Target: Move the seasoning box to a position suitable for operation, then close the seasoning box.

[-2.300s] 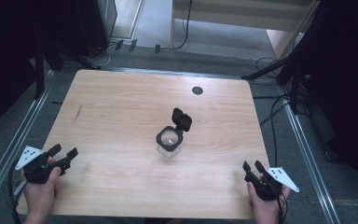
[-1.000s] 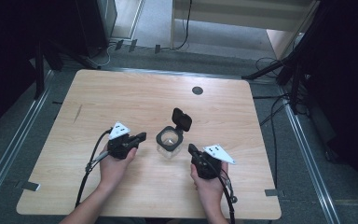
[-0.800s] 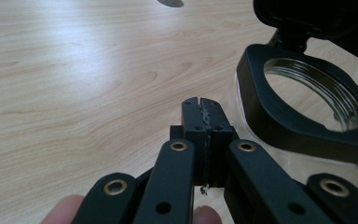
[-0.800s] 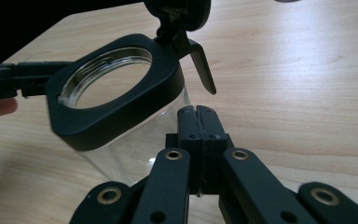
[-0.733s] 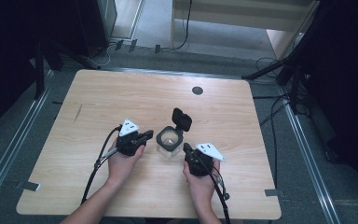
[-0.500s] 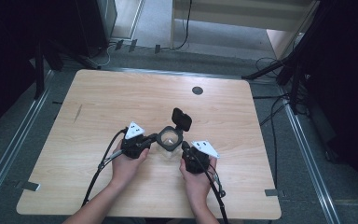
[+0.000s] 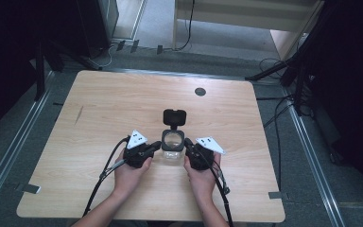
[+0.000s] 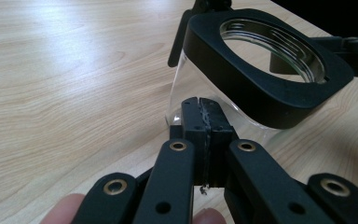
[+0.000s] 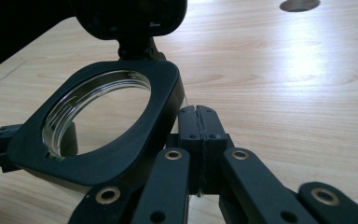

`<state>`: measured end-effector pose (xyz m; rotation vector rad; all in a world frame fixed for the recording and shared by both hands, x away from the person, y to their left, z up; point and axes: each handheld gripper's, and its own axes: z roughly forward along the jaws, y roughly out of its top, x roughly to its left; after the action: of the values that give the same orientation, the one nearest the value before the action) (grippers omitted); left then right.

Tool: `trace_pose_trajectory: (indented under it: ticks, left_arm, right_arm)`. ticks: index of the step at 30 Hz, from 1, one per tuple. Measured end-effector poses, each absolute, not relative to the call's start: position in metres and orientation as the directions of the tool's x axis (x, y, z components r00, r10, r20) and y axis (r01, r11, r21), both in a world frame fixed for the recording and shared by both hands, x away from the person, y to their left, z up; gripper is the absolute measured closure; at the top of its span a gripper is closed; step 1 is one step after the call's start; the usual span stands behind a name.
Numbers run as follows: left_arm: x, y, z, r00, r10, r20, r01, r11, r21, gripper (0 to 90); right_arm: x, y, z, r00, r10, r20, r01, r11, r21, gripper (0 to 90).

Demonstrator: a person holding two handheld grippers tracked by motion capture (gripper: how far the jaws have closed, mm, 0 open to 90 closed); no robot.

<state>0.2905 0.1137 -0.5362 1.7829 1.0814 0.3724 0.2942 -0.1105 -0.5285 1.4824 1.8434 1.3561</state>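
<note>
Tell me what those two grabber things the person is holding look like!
Each one is black. The left gripper and the right gripper both carry a pale grey three-cornered plate on top, and a black cable trails back from each along the forearm. Close up, the two flat jaws hang on black link bars joined by small brass-coloured rivets. The forearms show no sleeves.
</note>
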Motion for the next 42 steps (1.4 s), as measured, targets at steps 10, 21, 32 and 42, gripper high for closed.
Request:
trace_pose_trajectory:
  ticks: [10,21,32,42]
  left_arm:
    - [0.285,0.122,-0.533,0.538,0.809,-0.236,0.509,-0.089,0.856,90.0]
    - [0.253,0.12,-0.542,0.632,0.748,-0.202,0.47,-0.163,0.867,90.0]
    - [0.257,0.111,-0.544,0.664,0.723,-0.193,0.455,-0.185,0.871,90.0]
    - [0.258,0.105,-0.548,0.674,0.714,-0.187,0.451,-0.198,0.871,90.0]
  right_arm:
    - [0.301,-0.111,-0.525,-0.41,0.876,0.253,0.494,-0.02,0.869,90.0]
    - [0.337,-0.128,-0.478,-0.397,0.888,0.231,0.467,-0.02,0.884,90.0]
    - [0.371,-0.107,-0.432,-0.442,0.878,0.187,0.446,0.034,0.894,90.0]
    - [0.384,-0.094,-0.419,-0.495,0.822,0.281,0.474,-0.016,0.88,90.0]
